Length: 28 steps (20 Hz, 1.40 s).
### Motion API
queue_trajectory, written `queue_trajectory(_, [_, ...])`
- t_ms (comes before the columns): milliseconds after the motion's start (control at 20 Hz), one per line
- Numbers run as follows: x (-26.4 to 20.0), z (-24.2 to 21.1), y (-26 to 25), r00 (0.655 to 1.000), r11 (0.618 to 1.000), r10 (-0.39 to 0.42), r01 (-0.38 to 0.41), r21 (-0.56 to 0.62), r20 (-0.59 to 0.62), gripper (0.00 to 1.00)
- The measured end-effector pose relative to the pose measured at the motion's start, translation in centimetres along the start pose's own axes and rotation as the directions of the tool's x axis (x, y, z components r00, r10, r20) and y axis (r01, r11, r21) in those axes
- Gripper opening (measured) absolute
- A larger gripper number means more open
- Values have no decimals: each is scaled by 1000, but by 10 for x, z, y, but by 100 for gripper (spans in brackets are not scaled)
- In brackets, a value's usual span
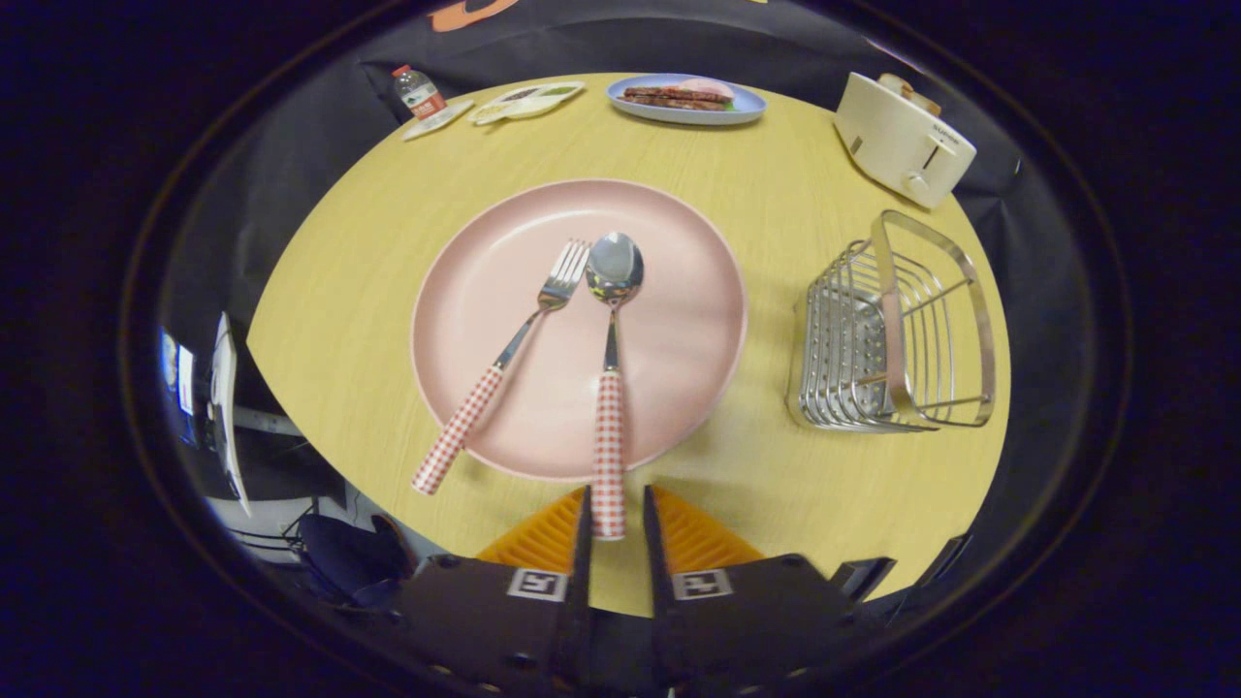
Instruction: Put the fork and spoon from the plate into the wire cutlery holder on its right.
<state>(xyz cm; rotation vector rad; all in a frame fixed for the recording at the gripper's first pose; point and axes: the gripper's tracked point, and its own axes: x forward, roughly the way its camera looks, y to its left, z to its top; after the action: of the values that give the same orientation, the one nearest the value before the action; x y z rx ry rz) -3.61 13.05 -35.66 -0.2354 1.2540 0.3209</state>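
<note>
The gripper [615, 509] has its orange fingers [543, 533] set on either side of the spoon [611, 388] handle's tip, one close on each flank; whether both actually press it I cannot tell. The spoon lies on the pink plate [679, 339], bowl toward 12 o'clock. At its 9 o'clock lies the fork [504, 364] (checked handle slanting off the rim toward 7 o'clock). The wire cutlery holder [892, 330] stands on the counter [339, 320] at the plate's 3 o'clock, apart from it. Beyond, at 1 o'clock, sits a toaster [902, 141].

Fork [504, 364] and spoon [611, 359] (on plate [679, 339])
</note>
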Motion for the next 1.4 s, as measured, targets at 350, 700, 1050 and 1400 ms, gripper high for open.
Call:
queue_trajectory(350, [-31, 16, 2, 999, 999, 25, -25, 23, 22, 5])
queue_trajectory(700, [-58, 21, 3, 996, 993, 76, -79, 82, 46, 5])
queue_trajectory(1050, [-95, 37, 3, 987, 977, 122, -138, 160, 105, 1])
queue_trajectory(1400, [-157, 46, -36, 978, 962, 94, -138, 236, 188, 0])
